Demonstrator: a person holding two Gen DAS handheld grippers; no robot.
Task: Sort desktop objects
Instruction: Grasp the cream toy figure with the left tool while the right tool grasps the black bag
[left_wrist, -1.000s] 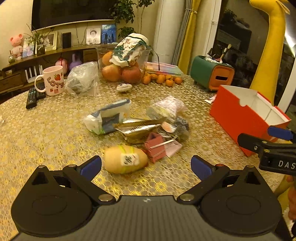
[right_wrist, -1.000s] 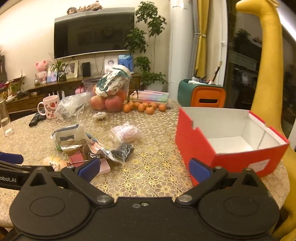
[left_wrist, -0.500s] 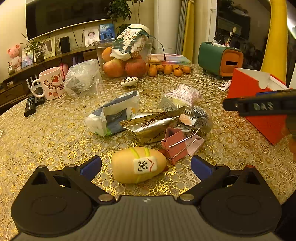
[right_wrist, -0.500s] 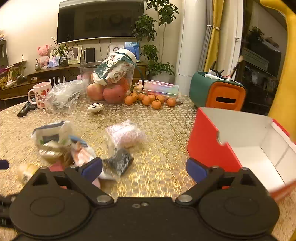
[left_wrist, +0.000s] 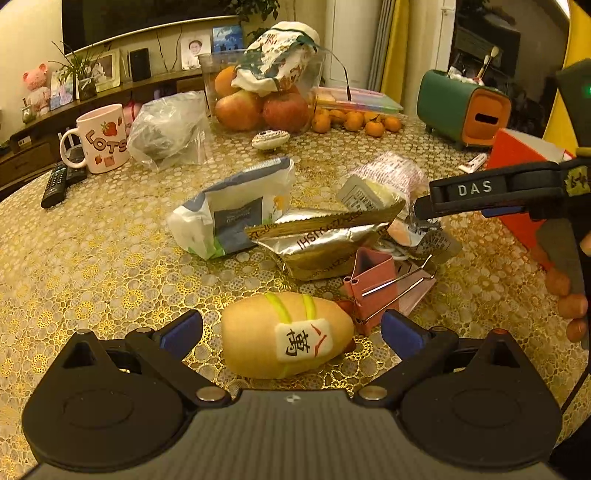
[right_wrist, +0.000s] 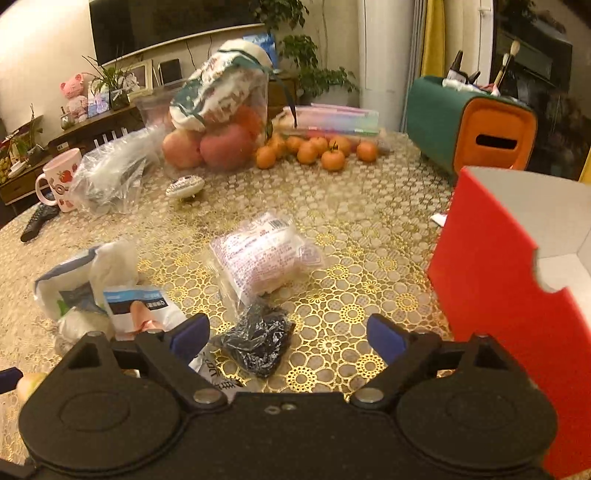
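Between the spread blue pads of your left gripper (left_wrist: 291, 330) lies the yellow plush toy (left_wrist: 286, 334), a rounded shape with two green stripes and a white label bearing a red and black character; neither pad touches it, and its near underside is cut off by the gripper body. Just beside its right end stands a pink binder clip (left_wrist: 373, 282), wire handles pointing right. Behind the clip lies a crumpled silver foil packet (left_wrist: 325, 240), its print legible only in part, and left of that a white and blue pouch (left_wrist: 236, 210). Your right gripper (right_wrist: 288, 338) has its jaws closing but well apart, over a small black item in clear wrap (right_wrist: 258, 341) whose contents cannot be made out; the pads do not press on it. Beyond it lies a pink-printed packet (right_wrist: 258, 254), its text too blurred to read. The red cardboard box (right_wrist: 517, 295) stands open at the right, its far side cut off by the frame edge. All rest on a gold lace-patterned tablecloth (left_wrist: 92, 258). At the back you see a pink mug (left_wrist: 99, 138), a clear plastic bag (left_wrist: 170, 129), a glass bowl of apples (left_wrist: 262, 107) partly hidden by a printed bag, loose mandarins (right_wrist: 317, 151) and a green and orange holder (right_wrist: 469, 129). In the left view your right hand's fingertips (left_wrist: 570, 306) show at the frame edge.
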